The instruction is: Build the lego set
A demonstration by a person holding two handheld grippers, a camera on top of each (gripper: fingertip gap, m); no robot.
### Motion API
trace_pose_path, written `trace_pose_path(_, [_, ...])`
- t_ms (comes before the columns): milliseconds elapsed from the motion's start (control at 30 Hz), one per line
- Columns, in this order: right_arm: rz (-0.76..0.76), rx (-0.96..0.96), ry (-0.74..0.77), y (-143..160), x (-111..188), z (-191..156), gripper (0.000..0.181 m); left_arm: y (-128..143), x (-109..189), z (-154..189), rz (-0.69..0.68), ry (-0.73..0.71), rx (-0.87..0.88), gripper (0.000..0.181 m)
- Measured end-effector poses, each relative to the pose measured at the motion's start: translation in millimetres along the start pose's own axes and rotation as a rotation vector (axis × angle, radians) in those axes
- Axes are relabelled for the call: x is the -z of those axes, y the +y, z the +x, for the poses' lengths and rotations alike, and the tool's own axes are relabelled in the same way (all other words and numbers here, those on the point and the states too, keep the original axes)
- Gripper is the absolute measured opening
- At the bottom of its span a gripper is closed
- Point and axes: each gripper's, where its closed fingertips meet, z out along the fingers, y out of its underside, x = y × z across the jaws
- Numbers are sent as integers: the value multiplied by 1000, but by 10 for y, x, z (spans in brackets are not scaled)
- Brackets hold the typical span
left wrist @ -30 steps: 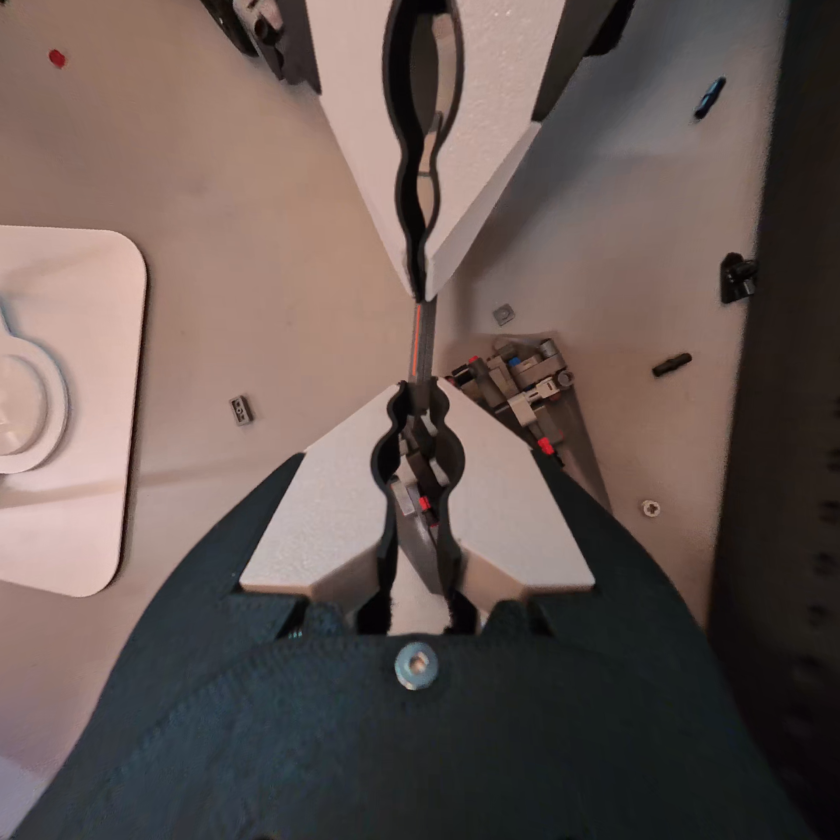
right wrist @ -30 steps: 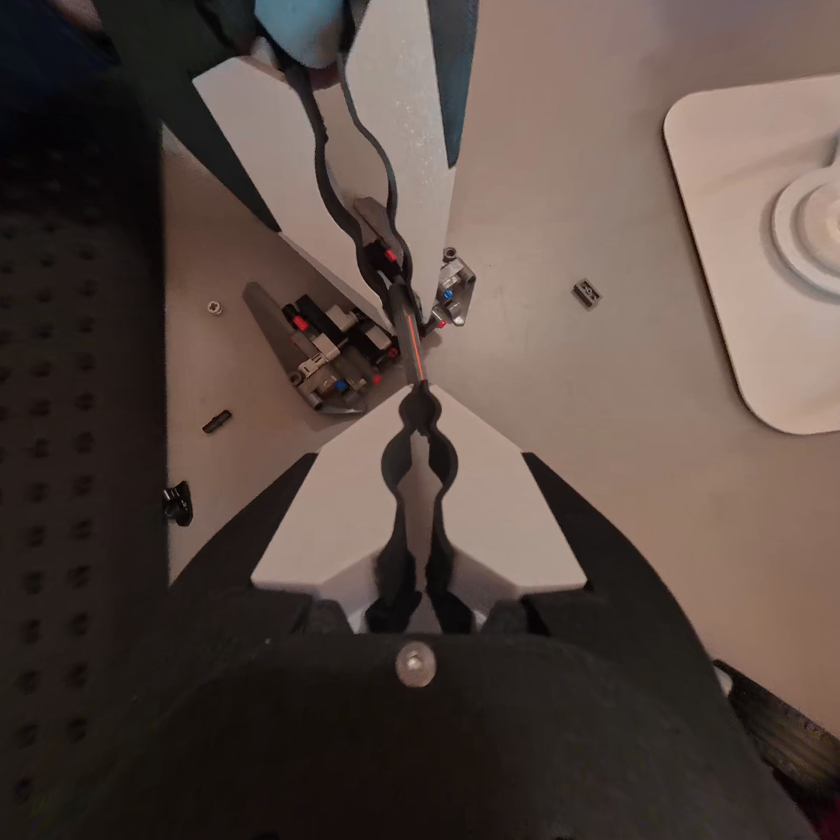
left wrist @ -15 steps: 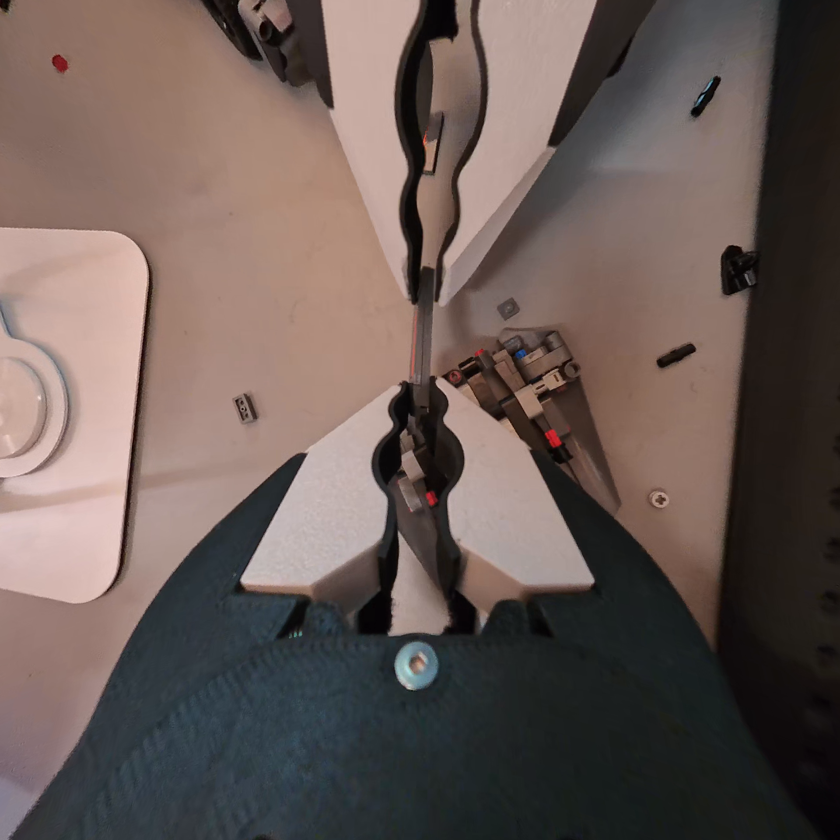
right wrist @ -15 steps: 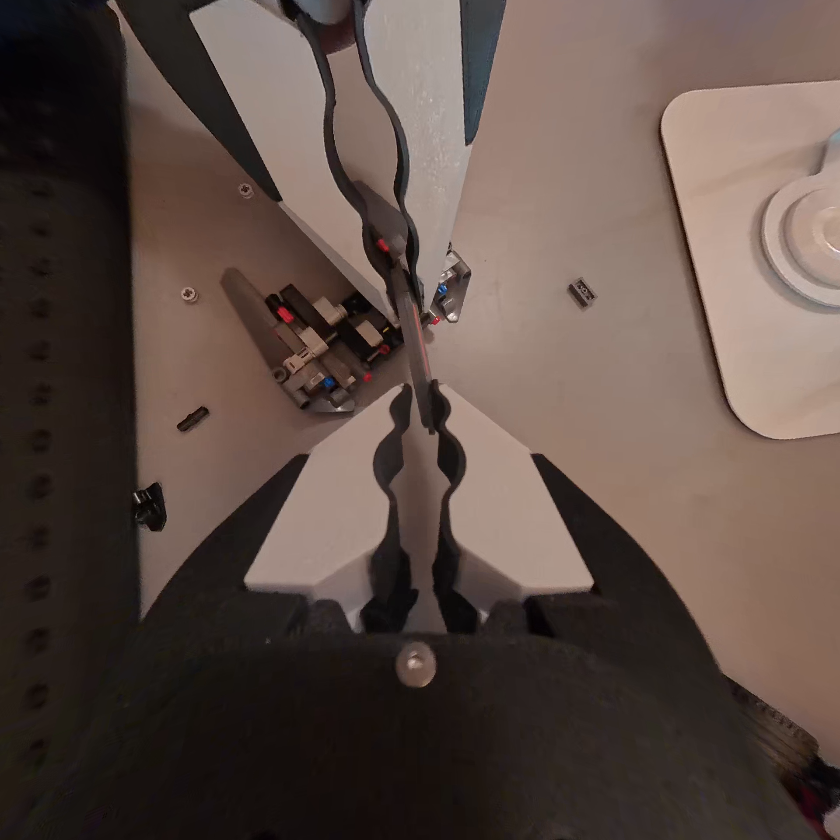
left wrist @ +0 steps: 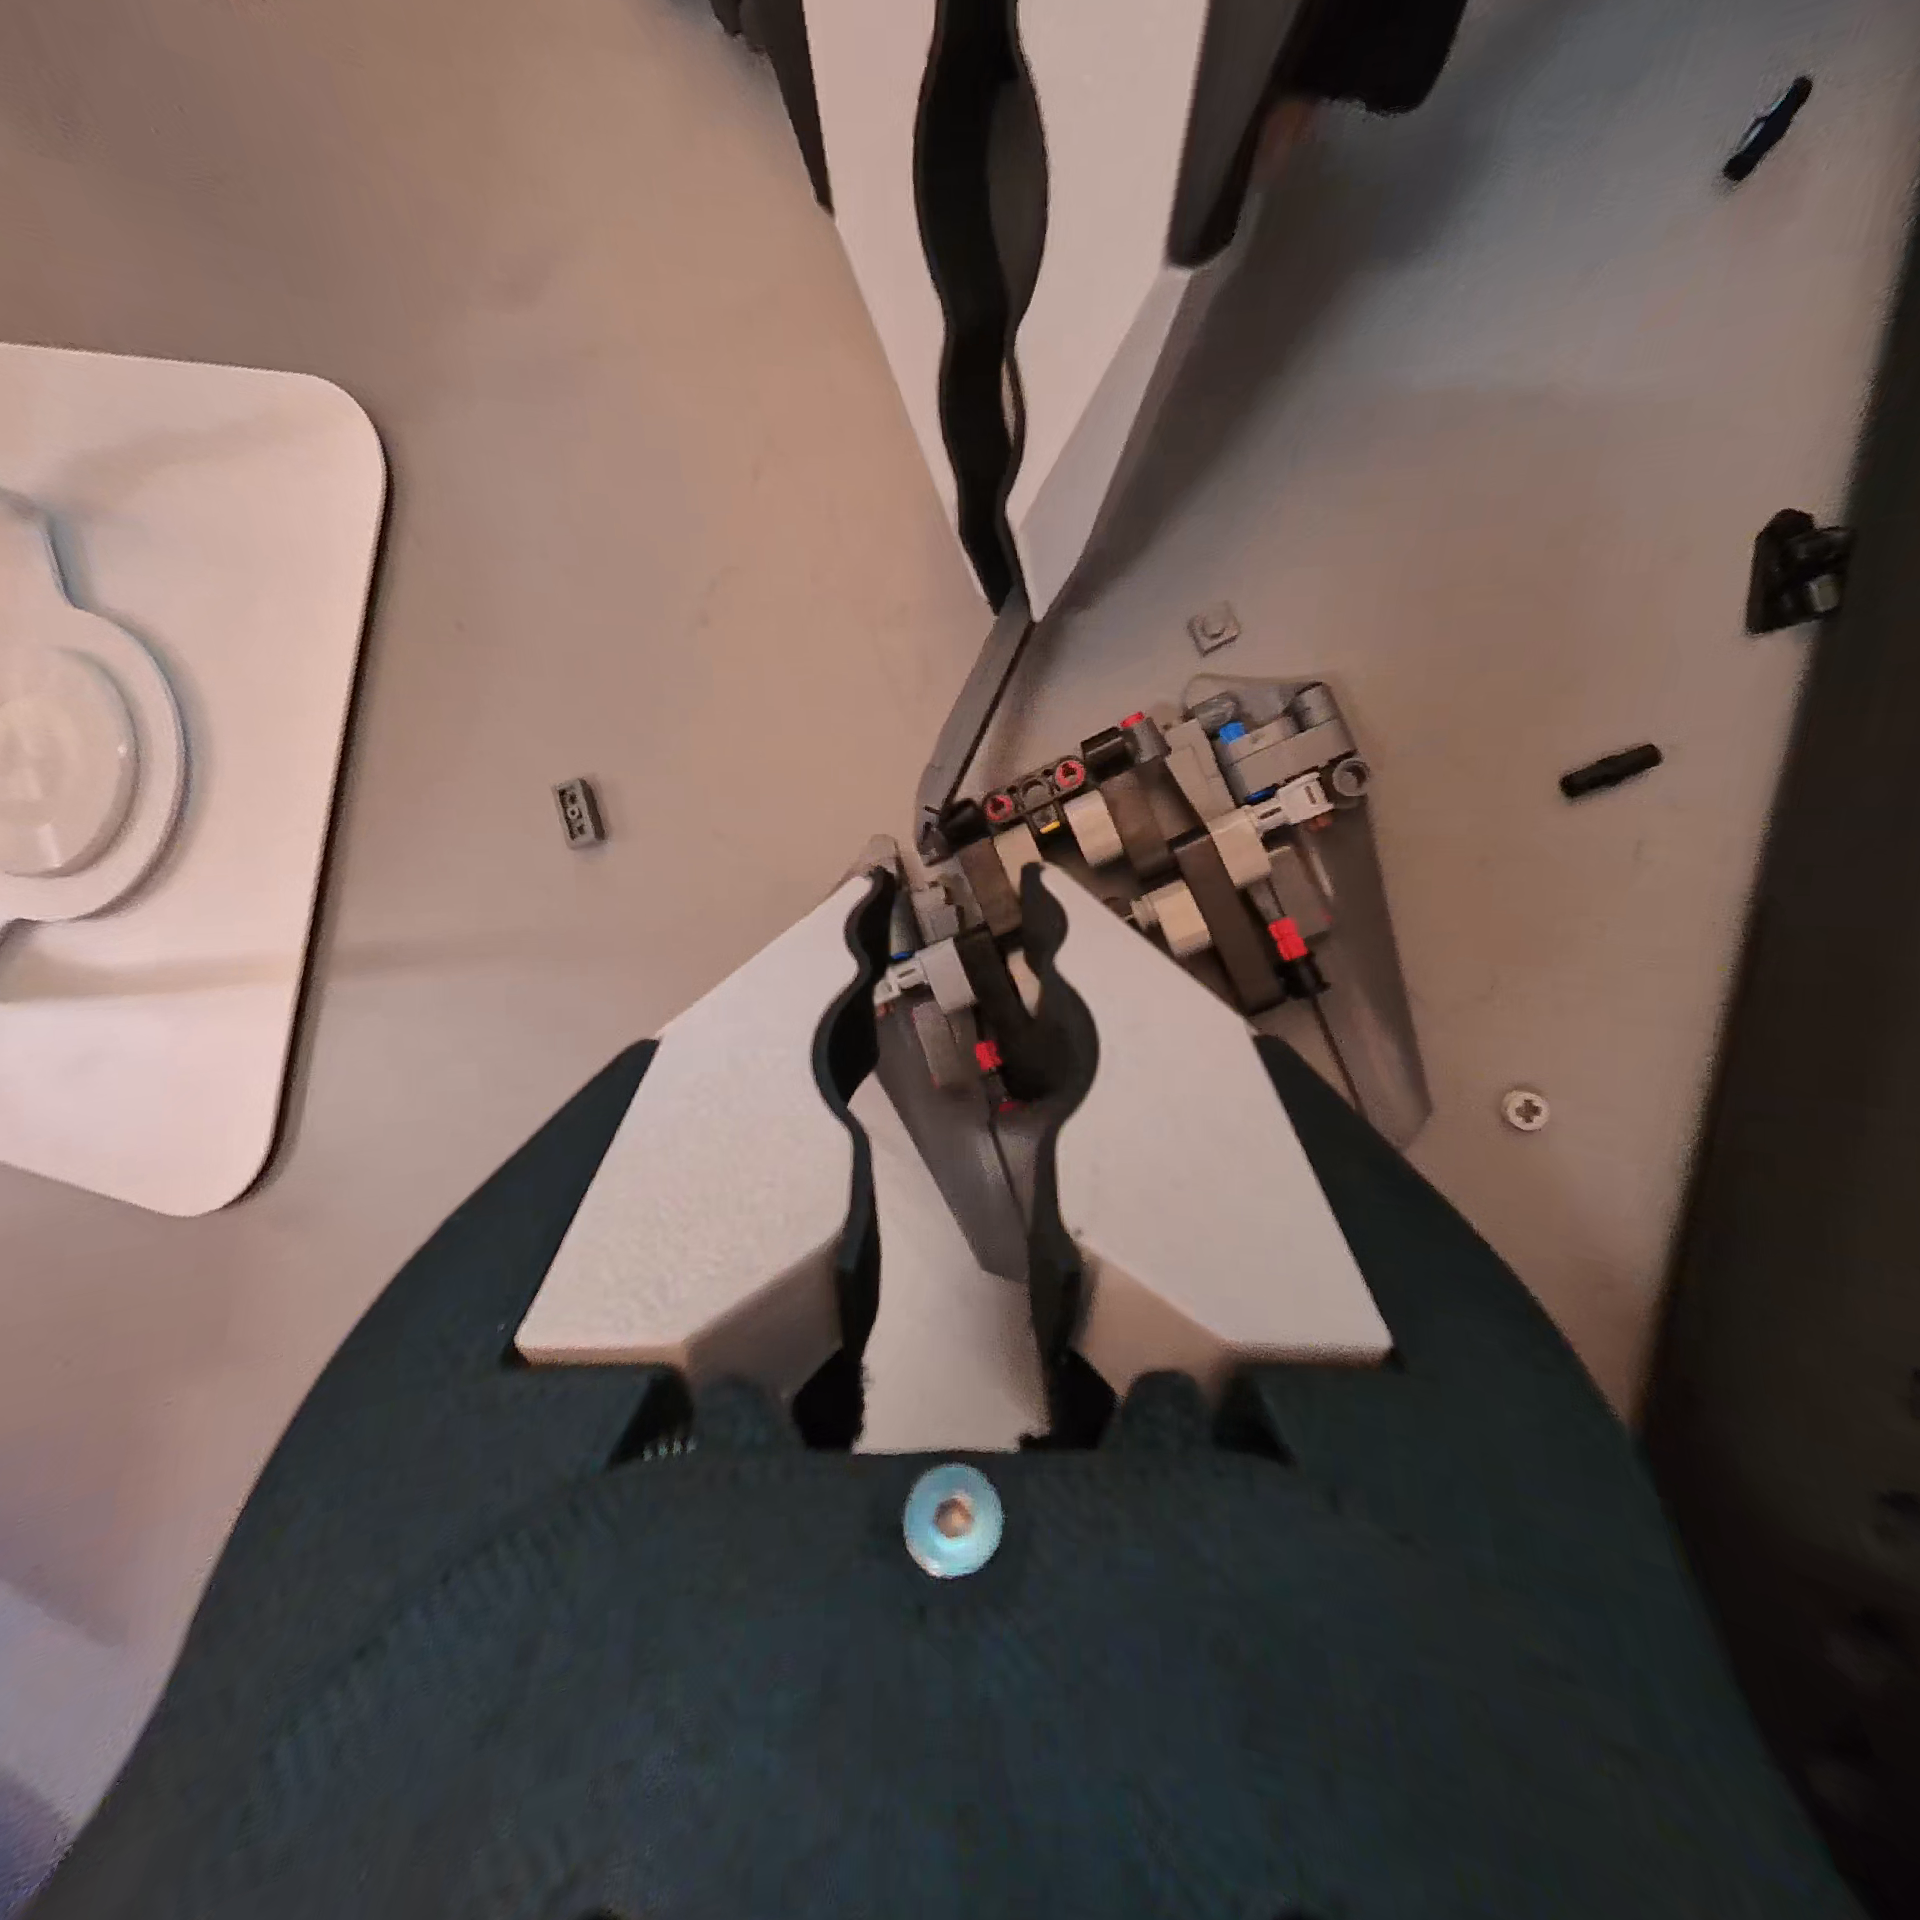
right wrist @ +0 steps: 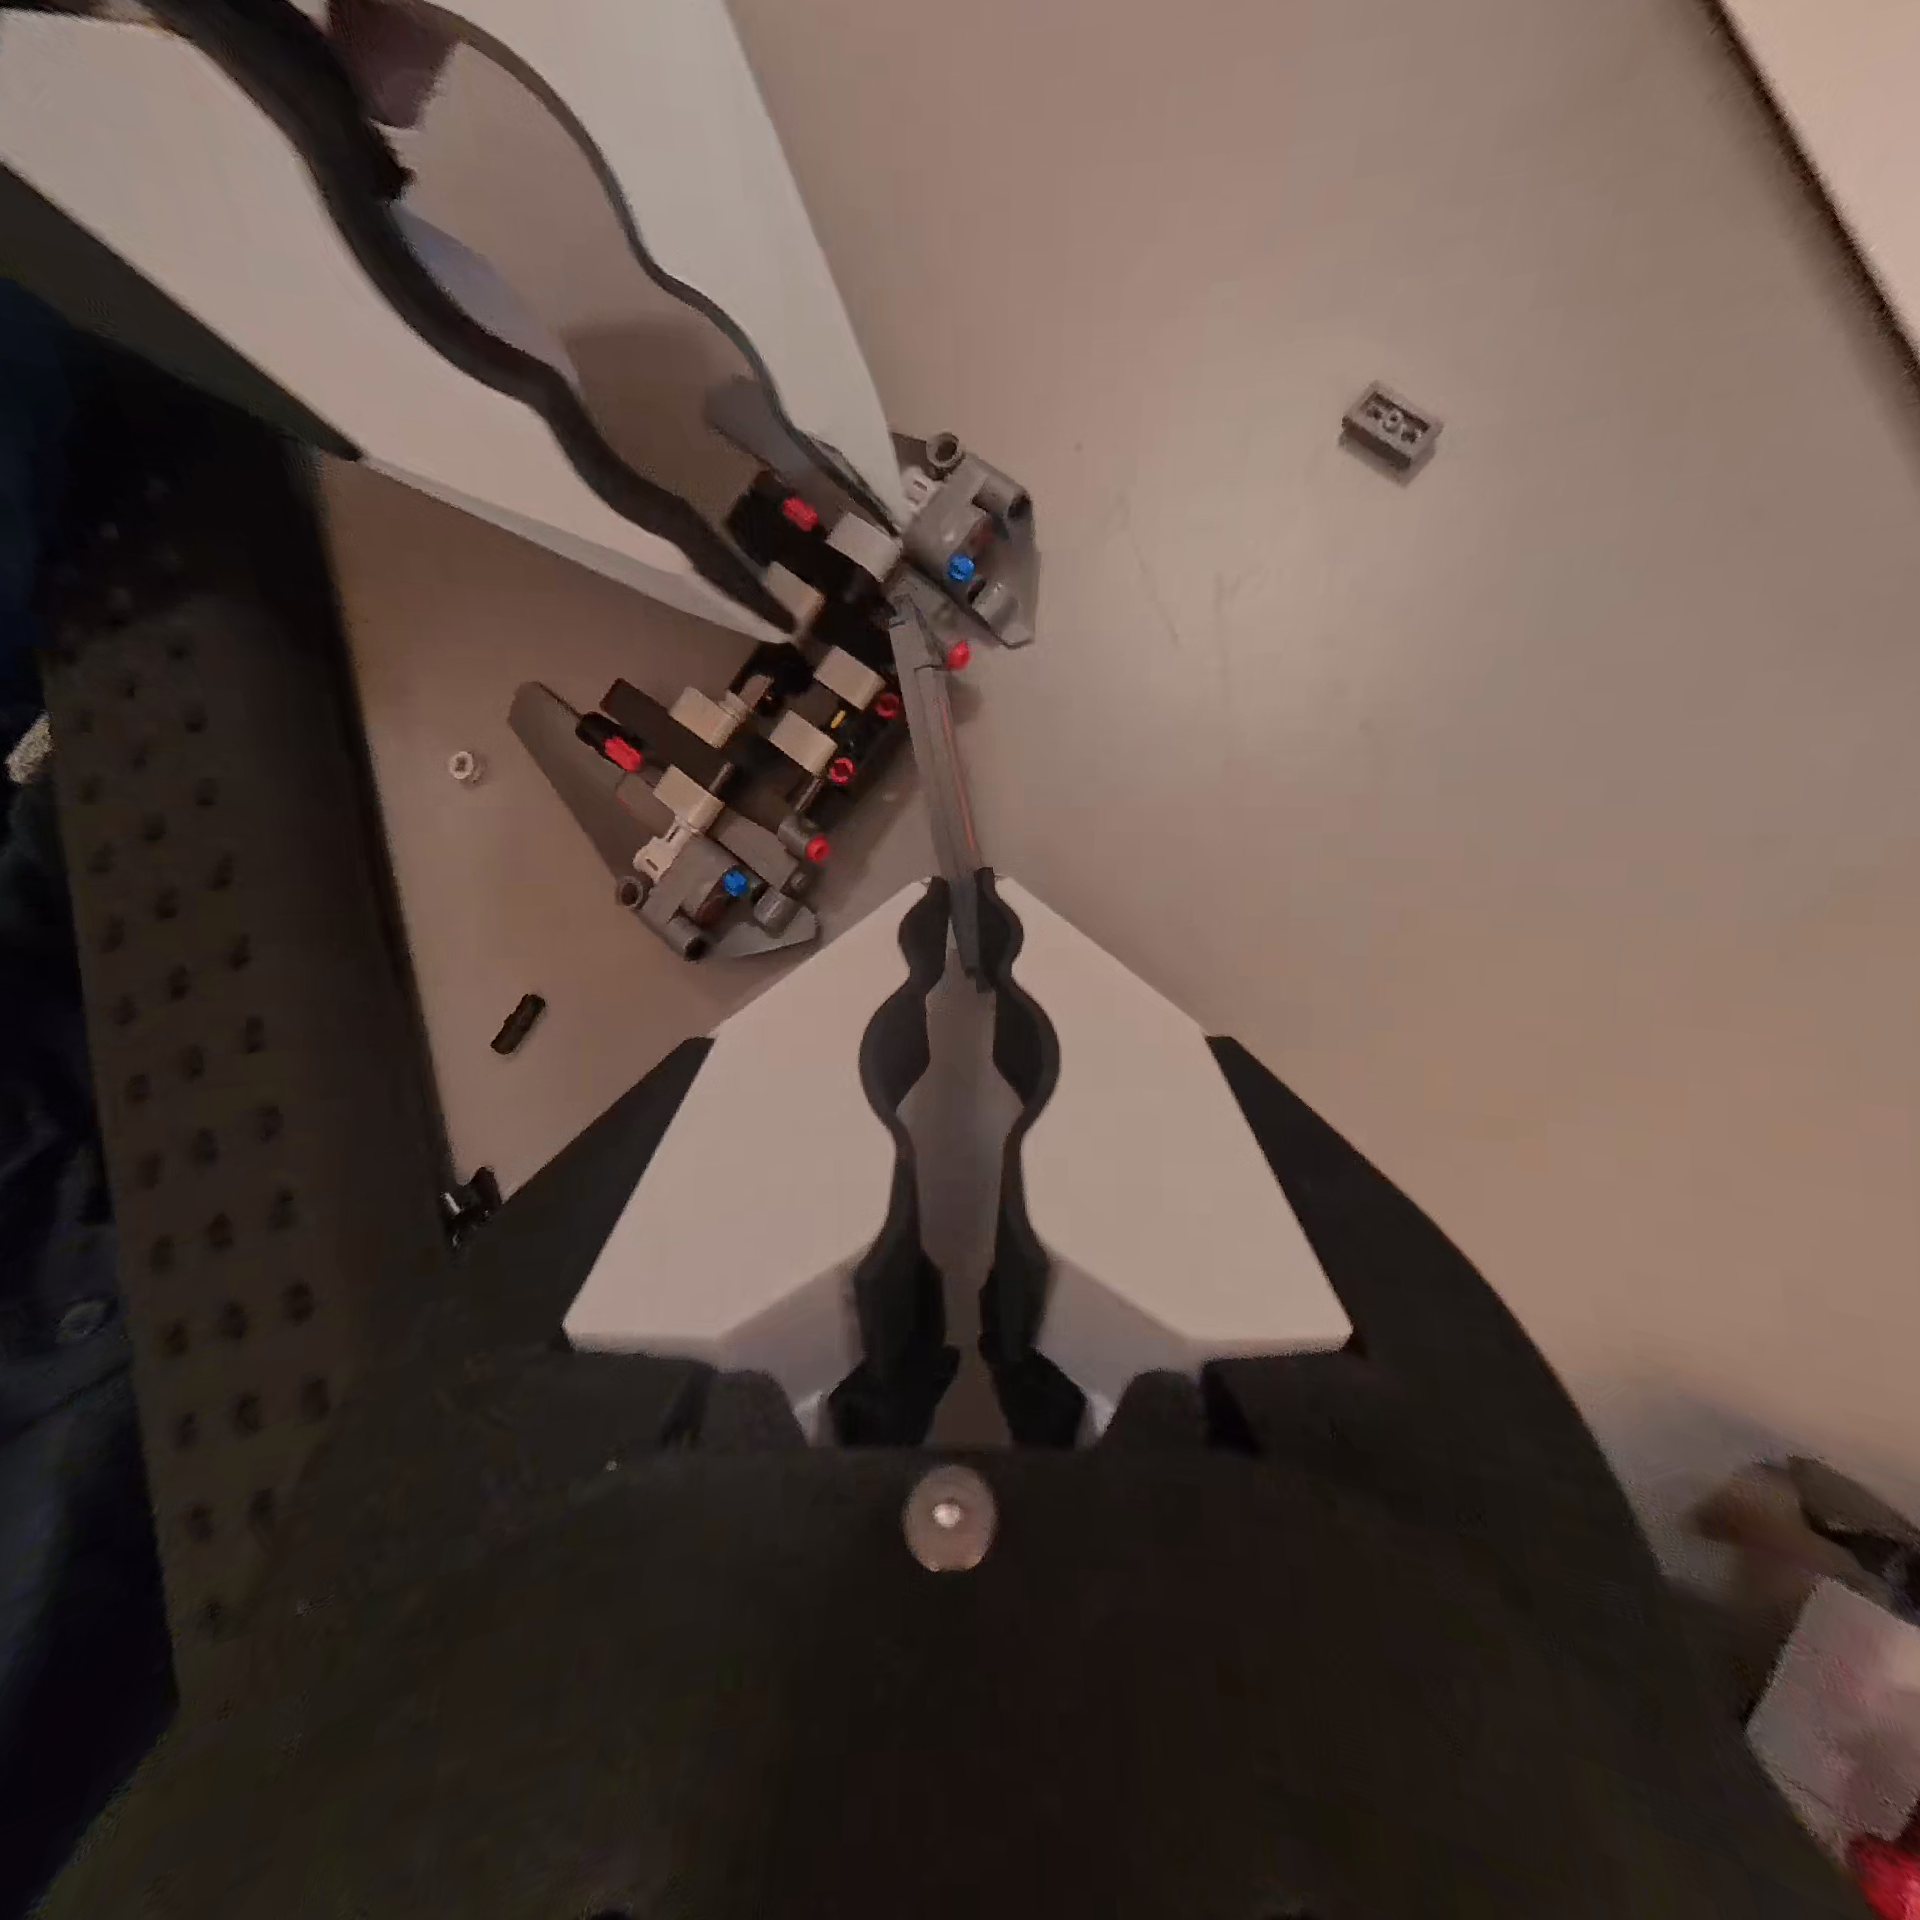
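Grey panel [right wrist: 940, 769] is pinched edge-on in my right gripper [right wrist: 961, 914], its far end meeting the lego model [left wrist: 1174, 862] on the table [left wrist: 675, 416]. My left gripper [left wrist: 961, 894] clamps the model's wing; twisting could pop the joint.

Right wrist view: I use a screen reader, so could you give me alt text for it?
The right gripper is shut on a thin grey panel whose far end meets a grey, black and red lego model on a pale table. The left gripper holds the model from the upper left; a small grey plate lies apart.
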Motion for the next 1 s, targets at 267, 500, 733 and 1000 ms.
trace_pose_path(267, [-11, -92, 9, 19, -49, 97, 3, 58, -99, 172, -38, 60, 34, 42])
trace_pose_path(500, [-21, -94, -10, 2, -89, 71, 3, 36, -125, 229, -17, 98, 65, 44])
trace_pose_path(733, [-6, -116, -36, -40, -118, 51, 3, 50, -112, 240, -21, 102, 74, 43])
trace_pose_path(1000, [44, -149, -86, -108, -86, 22, 0, 60, -67, 238, -25, 84, 75, 40])
